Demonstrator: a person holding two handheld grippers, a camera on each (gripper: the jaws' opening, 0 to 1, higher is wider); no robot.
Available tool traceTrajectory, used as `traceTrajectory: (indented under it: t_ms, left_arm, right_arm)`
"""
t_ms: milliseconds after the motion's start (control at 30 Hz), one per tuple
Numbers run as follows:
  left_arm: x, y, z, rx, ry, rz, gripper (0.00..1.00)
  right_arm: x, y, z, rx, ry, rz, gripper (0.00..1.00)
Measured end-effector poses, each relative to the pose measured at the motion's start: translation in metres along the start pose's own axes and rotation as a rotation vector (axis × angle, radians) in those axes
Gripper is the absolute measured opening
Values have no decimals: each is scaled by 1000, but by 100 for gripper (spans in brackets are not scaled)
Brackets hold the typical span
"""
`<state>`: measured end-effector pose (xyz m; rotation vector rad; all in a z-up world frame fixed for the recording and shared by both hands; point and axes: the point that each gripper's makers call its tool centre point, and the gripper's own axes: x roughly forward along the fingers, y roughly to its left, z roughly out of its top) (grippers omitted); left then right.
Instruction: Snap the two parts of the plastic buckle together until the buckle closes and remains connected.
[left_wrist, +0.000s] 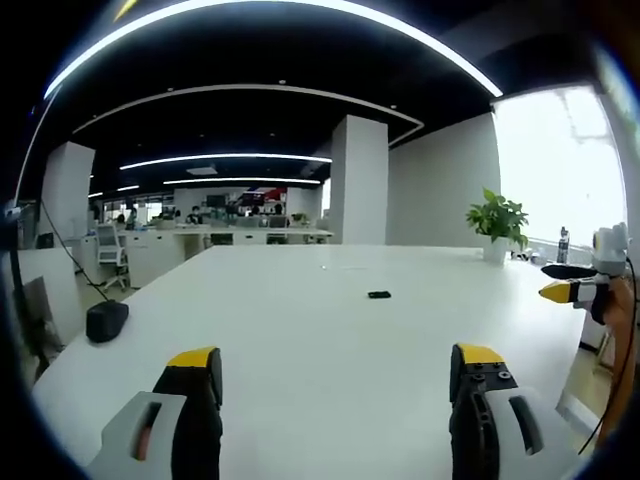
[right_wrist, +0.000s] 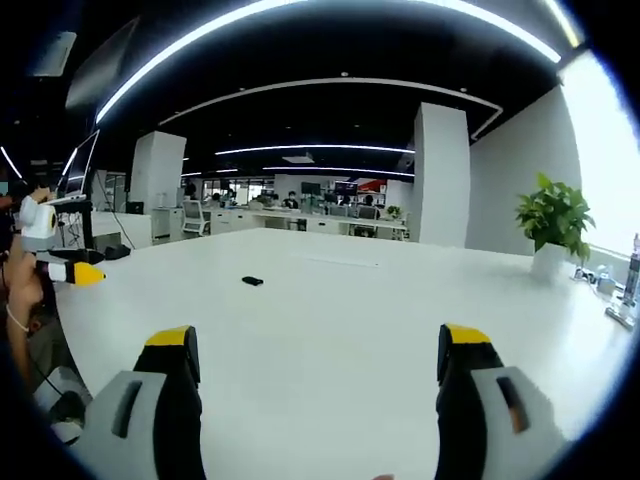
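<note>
Both grippers held level above a white table, jaws wide apart and empty.

The left gripper (left_wrist: 335, 375) and right gripper (right_wrist: 318, 355) each show two black jaws with yellow tips, parted, nothing between them. The plastic buckle (left_wrist: 379, 295), a small dark flat piece, lies on the smooth matte table (left_wrist: 300, 330) well ahead of the left gripper, slightly right of its centreline; ahead and left of the right gripper (right_wrist: 252, 281). Its long axis runs crosswise to both; its pointing direction is too small to tell. A potted plant (left_wrist: 497, 222) stands far right.

left claw (left_wrist: 335, 375) agape, right claw (right_wrist: 318, 358) agape
</note>
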<state>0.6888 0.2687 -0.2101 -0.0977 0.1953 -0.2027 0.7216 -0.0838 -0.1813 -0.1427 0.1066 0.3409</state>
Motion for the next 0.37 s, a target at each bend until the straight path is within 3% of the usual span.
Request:
traceTrajectory:
  t_ms: [367]
  left_arm:
    - [-6,4,3,-16,-12,12,95]
  right_arm:
    - [-3,6,-3,-12,24,11,99]
